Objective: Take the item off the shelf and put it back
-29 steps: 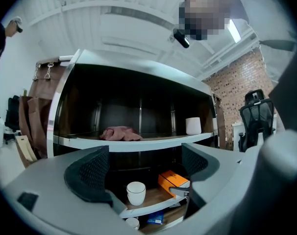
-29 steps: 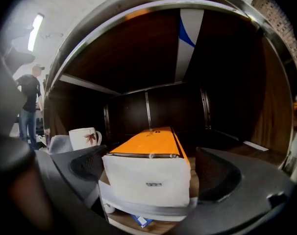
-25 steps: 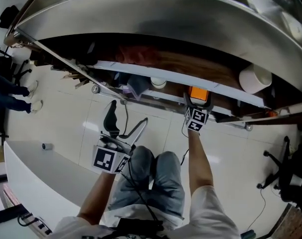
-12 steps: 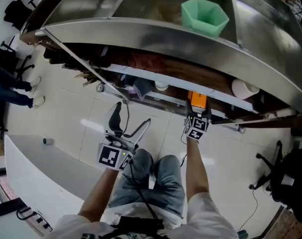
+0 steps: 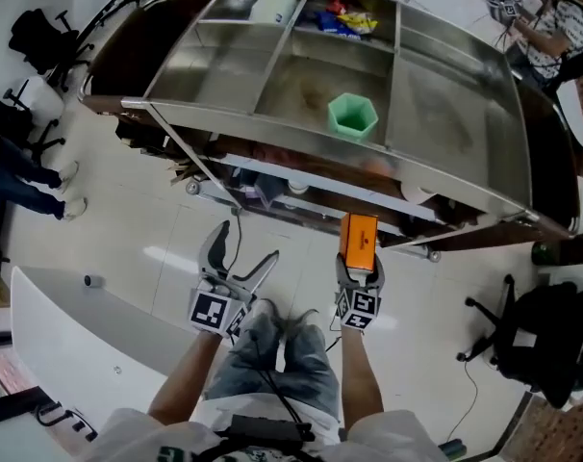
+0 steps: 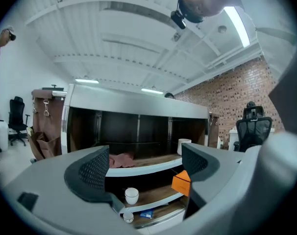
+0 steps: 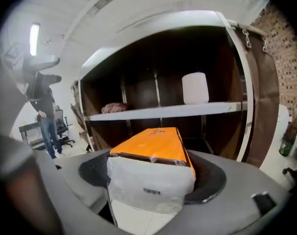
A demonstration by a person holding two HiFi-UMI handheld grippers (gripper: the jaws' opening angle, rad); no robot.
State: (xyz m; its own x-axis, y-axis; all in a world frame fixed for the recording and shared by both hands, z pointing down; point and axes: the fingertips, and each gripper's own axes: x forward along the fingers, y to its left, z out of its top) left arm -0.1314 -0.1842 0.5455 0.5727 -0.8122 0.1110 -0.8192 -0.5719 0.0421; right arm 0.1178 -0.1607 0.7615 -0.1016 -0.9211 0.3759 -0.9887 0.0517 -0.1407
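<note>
While the left gripper gapes empty, the right gripper is clamped on the near, white-wrapped end of the orange box, which juts forward from its jaws. It looks rigid and light (perhaps slick at that end), so pinching its flat sides suits. Beyond its far end stands the shelf.

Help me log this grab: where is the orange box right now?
Clamped in the right gripper, the orange box is out in front of the metal shelf unit; the head view shows it right of centre, below the green cup.
</note>
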